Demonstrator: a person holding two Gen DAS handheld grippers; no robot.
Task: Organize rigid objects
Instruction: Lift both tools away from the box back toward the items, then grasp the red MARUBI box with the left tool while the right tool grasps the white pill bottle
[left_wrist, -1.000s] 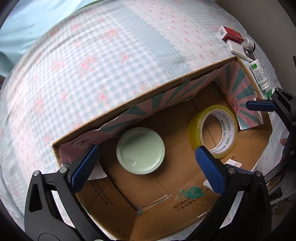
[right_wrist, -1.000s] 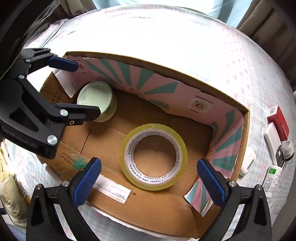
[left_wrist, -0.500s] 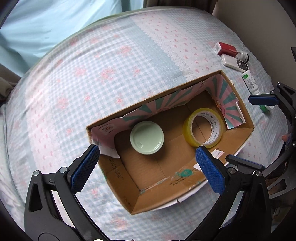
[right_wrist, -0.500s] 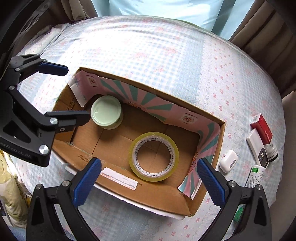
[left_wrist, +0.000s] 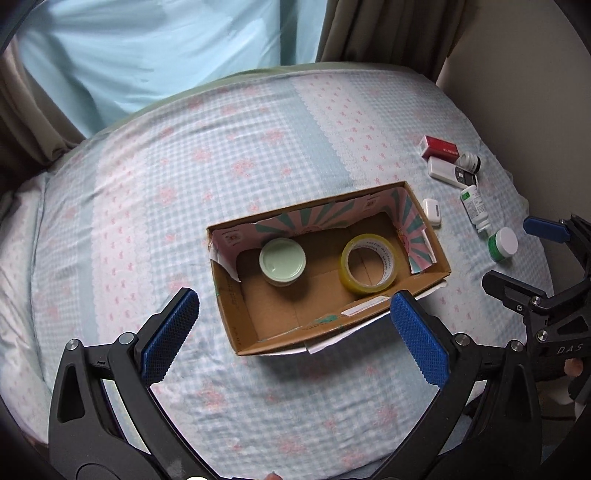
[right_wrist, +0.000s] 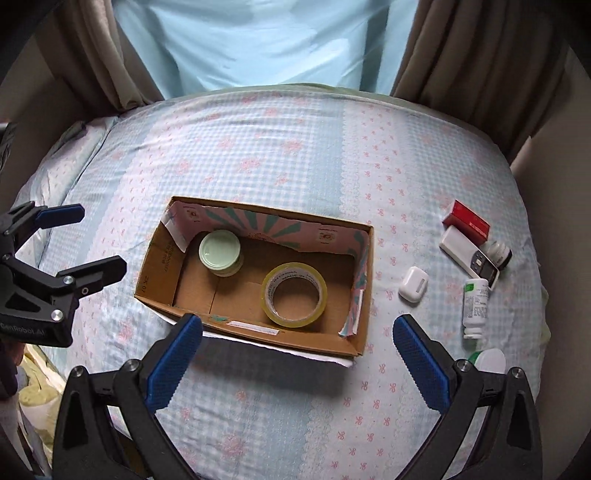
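Note:
An open cardboard box (left_wrist: 251, 332) (right_wrist: 159, 269) lies on the bed. Inside it sit a pale green lidded jar (left_wrist: 282, 261) (right_wrist: 220, 253) and a yellow tape roll (left_wrist: 368, 263) (right_wrist: 294, 294). Right of the box lie a white earbud case (left_wrist: 431, 212) (right_wrist: 413, 285), a white bottle on its side (left_wrist: 474, 208) (right_wrist: 475, 306), a green jar with a white lid (left_wrist: 502, 244) (right_wrist: 489, 360), a white remote (left_wrist: 450, 174) (right_wrist: 467, 256), a red box (left_wrist: 441, 147) (right_wrist: 467, 221) and a small dark-capped bottle (left_wrist: 470, 161) (right_wrist: 500, 253). My left gripper (left_wrist: 291, 334) and right gripper (right_wrist: 295, 354) hang open and empty above the box's near side.
The bed wears a blue checked sheet (left_wrist: 184, 177) (right_wrist: 258, 155) with pink flowers. Brown curtains (right_wrist: 461, 55) and a light blue drape (right_wrist: 258, 40) hang behind it. Bedding is bunched at the left edge (right_wrist: 33, 387).
Both grippers have pulled up and back from the box, which now looks much smaller. The jar and tape roll stay where they were inside it.

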